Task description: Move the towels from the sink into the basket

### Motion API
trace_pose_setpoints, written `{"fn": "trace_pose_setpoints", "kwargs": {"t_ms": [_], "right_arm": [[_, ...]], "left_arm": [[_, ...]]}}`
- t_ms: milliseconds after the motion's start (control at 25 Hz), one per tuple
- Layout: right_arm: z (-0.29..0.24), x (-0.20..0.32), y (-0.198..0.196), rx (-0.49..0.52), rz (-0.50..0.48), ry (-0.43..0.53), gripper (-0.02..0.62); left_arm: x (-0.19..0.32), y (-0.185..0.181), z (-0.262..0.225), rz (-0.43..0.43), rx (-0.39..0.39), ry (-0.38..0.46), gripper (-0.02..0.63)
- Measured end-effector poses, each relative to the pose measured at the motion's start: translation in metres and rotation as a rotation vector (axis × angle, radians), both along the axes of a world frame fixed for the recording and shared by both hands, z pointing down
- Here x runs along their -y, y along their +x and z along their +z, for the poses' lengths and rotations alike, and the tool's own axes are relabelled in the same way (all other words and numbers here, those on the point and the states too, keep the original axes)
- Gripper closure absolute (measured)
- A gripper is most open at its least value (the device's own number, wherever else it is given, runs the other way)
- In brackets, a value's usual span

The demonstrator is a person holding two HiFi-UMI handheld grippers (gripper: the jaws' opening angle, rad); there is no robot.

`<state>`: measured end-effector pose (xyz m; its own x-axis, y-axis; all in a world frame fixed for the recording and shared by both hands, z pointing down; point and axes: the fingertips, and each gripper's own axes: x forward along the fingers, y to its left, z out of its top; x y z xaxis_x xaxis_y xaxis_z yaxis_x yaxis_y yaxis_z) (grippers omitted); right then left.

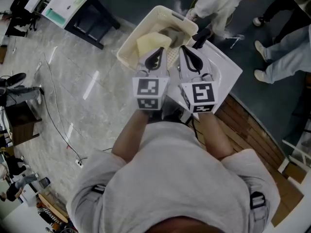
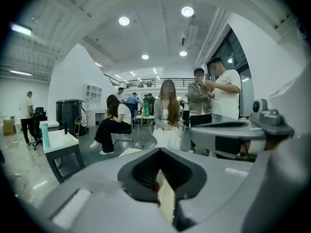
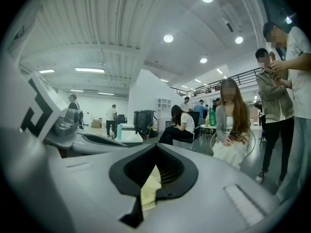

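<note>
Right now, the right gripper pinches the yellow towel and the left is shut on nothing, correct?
Not quite: the left gripper is shut on the towel too, as the left gripper view shows. The right gripper does pinch it.

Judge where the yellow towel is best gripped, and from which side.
Probably along the edge nearest the person, one gripper toward each end, coming in from the person's side. The yellow towel is thin and limp, so a pinched edge holds while the rest hangs free. The left gripper and right gripper are shut on it this way, over the basket.
</note>
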<state>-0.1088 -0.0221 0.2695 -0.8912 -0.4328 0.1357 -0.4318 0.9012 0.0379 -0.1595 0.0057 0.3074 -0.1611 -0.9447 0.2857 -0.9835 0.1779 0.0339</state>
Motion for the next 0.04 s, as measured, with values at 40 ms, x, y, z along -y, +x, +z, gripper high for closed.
{"fn": "trace_pose_setpoints", "kwargs": {"t_ms": [40], "right_arm": [[-0.0001,-0.0002,0.0009,0.000,0.002,-0.001,0.591]], "left_arm": [[-0.0003,0.0010,-0.0002,0.002,-0.001,-0.002,0.586]]}}
